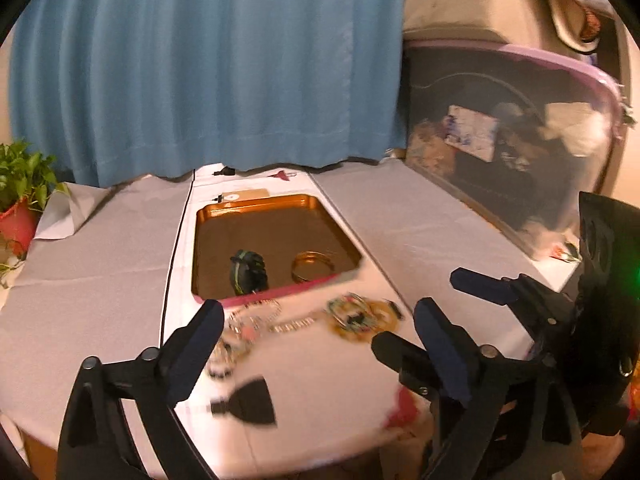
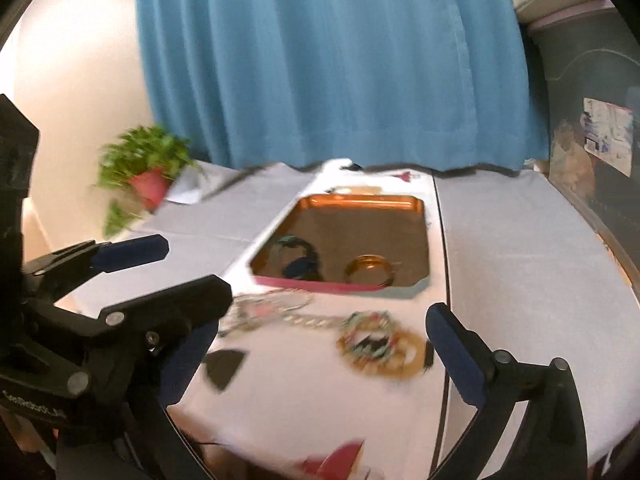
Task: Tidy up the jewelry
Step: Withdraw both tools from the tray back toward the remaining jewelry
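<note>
Both tools (image 1: 320,328) (image 2: 320,340) hover spread above the bangles (image 1: 362,314).

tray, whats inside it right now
Inside the tray lie a dark bracelet and a gold bangle. The near rim hides the strip of floor just behind it.

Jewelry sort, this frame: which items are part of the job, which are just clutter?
Job:
- copper tray
- dark bracelet and gold bangle in the tray
- loose bangles and chain pieces on the white cloth

Clutter:
- potted plant
- blue curtain
- storage bin
</note>
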Motion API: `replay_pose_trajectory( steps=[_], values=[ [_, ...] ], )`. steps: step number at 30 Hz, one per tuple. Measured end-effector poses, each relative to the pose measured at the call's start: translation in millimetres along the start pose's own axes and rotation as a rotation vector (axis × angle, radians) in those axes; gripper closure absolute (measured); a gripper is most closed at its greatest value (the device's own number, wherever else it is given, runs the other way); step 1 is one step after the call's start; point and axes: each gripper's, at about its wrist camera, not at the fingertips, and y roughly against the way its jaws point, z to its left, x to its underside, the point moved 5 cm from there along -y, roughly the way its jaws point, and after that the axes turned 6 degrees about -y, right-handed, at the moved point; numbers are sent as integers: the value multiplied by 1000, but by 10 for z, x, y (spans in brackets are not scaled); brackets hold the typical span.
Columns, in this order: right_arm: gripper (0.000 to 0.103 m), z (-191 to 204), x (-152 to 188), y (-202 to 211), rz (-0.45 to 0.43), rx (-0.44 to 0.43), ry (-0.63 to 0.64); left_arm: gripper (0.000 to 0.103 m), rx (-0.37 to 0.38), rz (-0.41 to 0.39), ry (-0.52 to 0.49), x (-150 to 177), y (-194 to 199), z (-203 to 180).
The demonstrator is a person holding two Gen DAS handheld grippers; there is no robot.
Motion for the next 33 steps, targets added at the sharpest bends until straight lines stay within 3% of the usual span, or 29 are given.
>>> replay_pose_trajectory(
  steps=[9, 16, 18, 21, 25, 26, 29, 33],
  values=[
    [0, 409, 138, 1120, -147, 122, 55, 1, 26, -66, -53, 100, 933, -498],
    [0, 602, 321, 1469, -151, 147, 62, 0, 9, -105, 5, 345, 1173, -458],
    [0, 571, 387, 1420, -122, 122, 42, 0, -13, -106, 29, 428, 1134, -407],
    [0, 441, 466, 1304, -86, 121, -3, 0, 35, -105, 59, 493, 1000, -281],
    [0, 284, 419, 1140, -112, 89, -4, 0, 215, -118, 173, 480, 743, -56],
    [0, 264, 387, 1108, -123, 60, -5, 0, 231, -111, 210, 466, 661, 16],
    [6, 174, 252, 920, -107, -9, -12, 0, 230, -47, 284, 456, 299, 245],
    [13, 64, 133, 458, -60, -37, 82, 6, 193, -28, 272, 439, -123, 378]
  ],
)
